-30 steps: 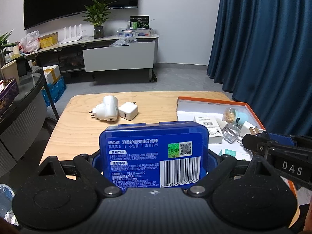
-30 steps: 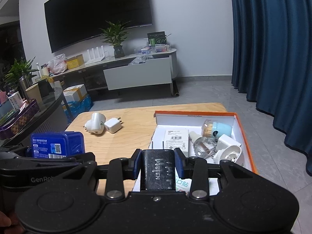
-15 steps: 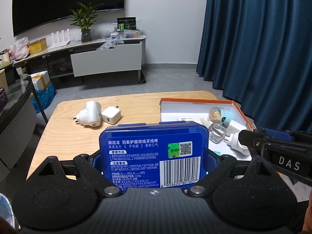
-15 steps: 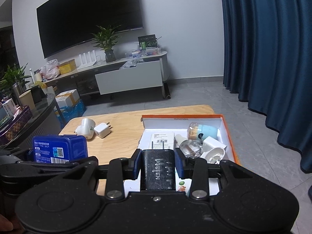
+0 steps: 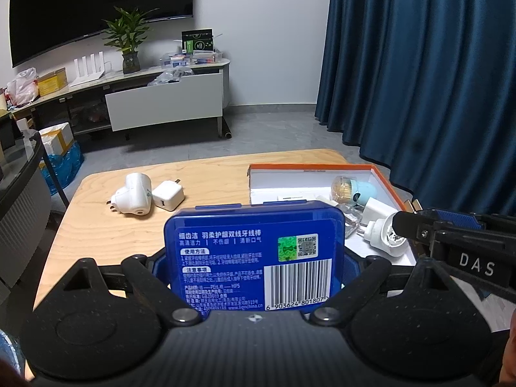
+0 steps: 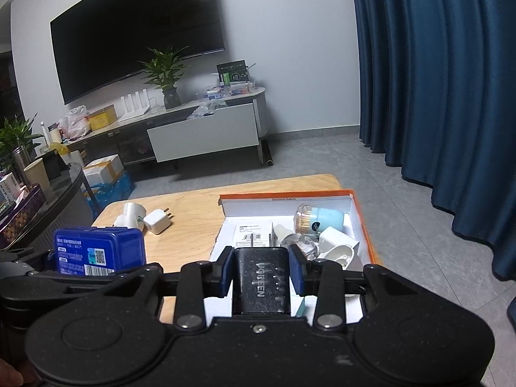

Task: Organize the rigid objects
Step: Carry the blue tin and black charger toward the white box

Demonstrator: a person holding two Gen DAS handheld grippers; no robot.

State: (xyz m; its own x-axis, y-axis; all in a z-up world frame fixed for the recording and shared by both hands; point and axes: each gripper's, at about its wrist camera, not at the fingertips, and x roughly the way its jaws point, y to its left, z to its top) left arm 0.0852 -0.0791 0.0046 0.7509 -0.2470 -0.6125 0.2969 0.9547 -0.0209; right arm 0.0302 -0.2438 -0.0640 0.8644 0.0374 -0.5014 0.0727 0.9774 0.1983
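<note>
My left gripper is shut on a blue floss-pick box, held upright above the wooden table's near edge; it also shows in the right wrist view. My right gripper is shut on a black UGREEN charger, held above the near end of the orange-rimmed white box. That box holds a toothpick jar, white plugs, a small bottle and a white carton. Two white plug adapters lie on the table at the left.
A blue curtain hangs at the right. A TV cabinet with a plant and clutter stands against the far wall. A dark round table with boxes stands at the left. Grey floor lies beyond the table.
Both grippers have risen and pulled back a little, so table and tray look smaller and lower. Both grips are unchanged.
</note>
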